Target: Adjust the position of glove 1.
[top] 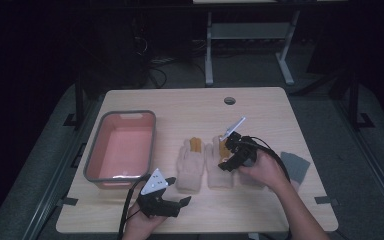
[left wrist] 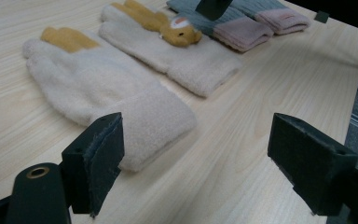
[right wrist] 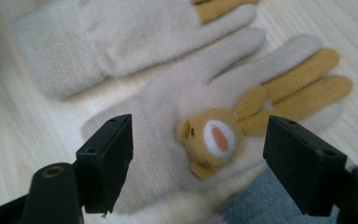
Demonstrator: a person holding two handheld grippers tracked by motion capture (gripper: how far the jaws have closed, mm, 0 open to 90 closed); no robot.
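1. Over the middle of the wooden table (top: 260, 107), the right gripper (right wrist: 198, 154) hangs above the right-hand cream glove (right wrist: 177, 107); its jaws stand wide, holding nothing, with the glove's plush animal face (right wrist: 212, 140) between them but untouched.
2. The left gripper (left wrist: 196, 154) is near the table's front edge, jaws wide, holding nothing.
3. Both gloves are fuzzy fleece with mustard-yellow fingers; the left-hand glove (top: 190, 165) lies just beside its pair.
4. Each glove lies flat, fingers pointing away from the person, cuff nearest.
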